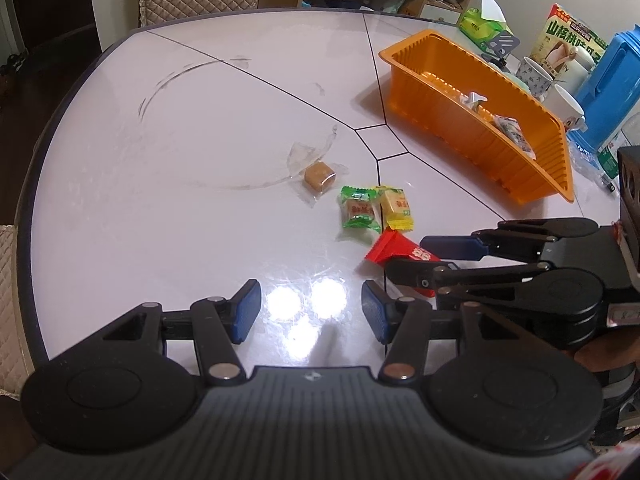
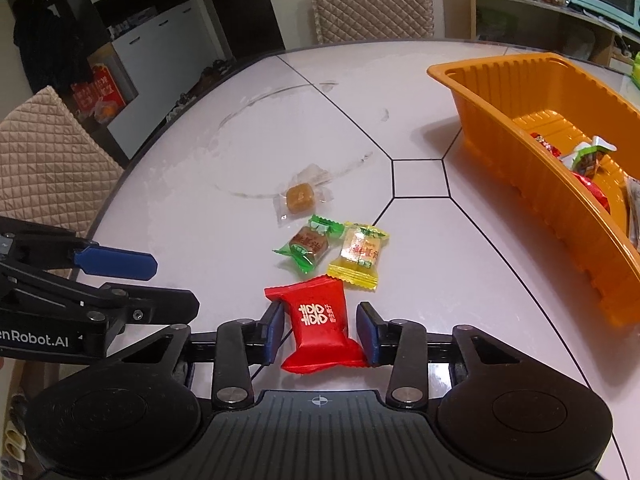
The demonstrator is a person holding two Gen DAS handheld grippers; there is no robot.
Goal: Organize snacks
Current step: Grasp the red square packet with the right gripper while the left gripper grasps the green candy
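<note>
A red candy (image 2: 318, 332) lies on the white table between the pads of my right gripper (image 2: 320, 320). The pads touch only the wrapper's flared ends, and gaps show beside its body. Just beyond it sit a green candy (image 2: 308, 246) and a yellow candy (image 2: 358, 256), then a brown candy in clear wrap (image 2: 299, 199). The orange tray (image 2: 520, 168) at the right holds several snacks. In the left wrist view, my left gripper (image 1: 312, 304) stands open and empty over bare table, left of the red candy (image 1: 386, 246) and the right gripper (image 1: 408, 258).
Behind the tray (image 1: 440, 120) stand mugs (image 1: 536, 76), a blue container (image 1: 612, 88), a snack box (image 1: 568, 40) and a green pack (image 1: 480, 26). Quilted chairs (image 2: 48, 168) line the table's left and far edges. Smears mark the tabletop (image 1: 180, 120).
</note>
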